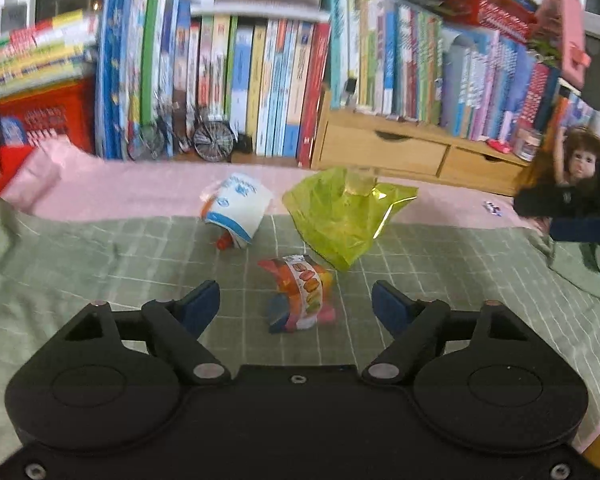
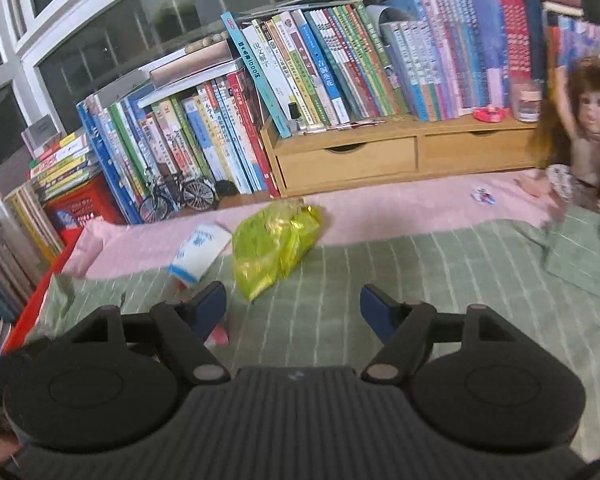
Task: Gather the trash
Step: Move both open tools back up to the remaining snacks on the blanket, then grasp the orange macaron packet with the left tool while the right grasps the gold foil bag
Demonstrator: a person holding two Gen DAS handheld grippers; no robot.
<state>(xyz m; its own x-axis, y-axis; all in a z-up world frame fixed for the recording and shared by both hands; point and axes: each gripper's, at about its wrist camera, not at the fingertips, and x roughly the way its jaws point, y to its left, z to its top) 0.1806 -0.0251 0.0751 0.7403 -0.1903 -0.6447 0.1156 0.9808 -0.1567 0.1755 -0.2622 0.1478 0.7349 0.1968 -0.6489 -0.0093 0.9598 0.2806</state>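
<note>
Three pieces of trash lie on a green checked cloth (image 1: 100, 264). An orange printed snack wrapper (image 1: 304, 300) lies just ahead of my left gripper (image 1: 296, 286), which is open; its blue pads stand apart on either side and do not touch it. Farther off lie a crumpled white-and-blue wrapper (image 1: 236, 210) and a yellow-green plastic bag (image 1: 340, 224). My right gripper (image 2: 293, 290) is open with nothing between its fingers. The yellow-green bag (image 2: 276, 244) lies ahead of it to the left, beside the white-and-blue wrapper (image 2: 198, 252). A small wrapper (image 2: 483, 196) lies far right on the pink cloth.
Rows of upright books (image 2: 228, 128) and a wooden drawer shelf (image 2: 348, 156) line the back. A toy bicycle (image 2: 180, 196) stands before the books. A long-haired doll (image 2: 588, 120) sits at the right. A pink cloth (image 2: 380, 208) lies beyond the green one.
</note>
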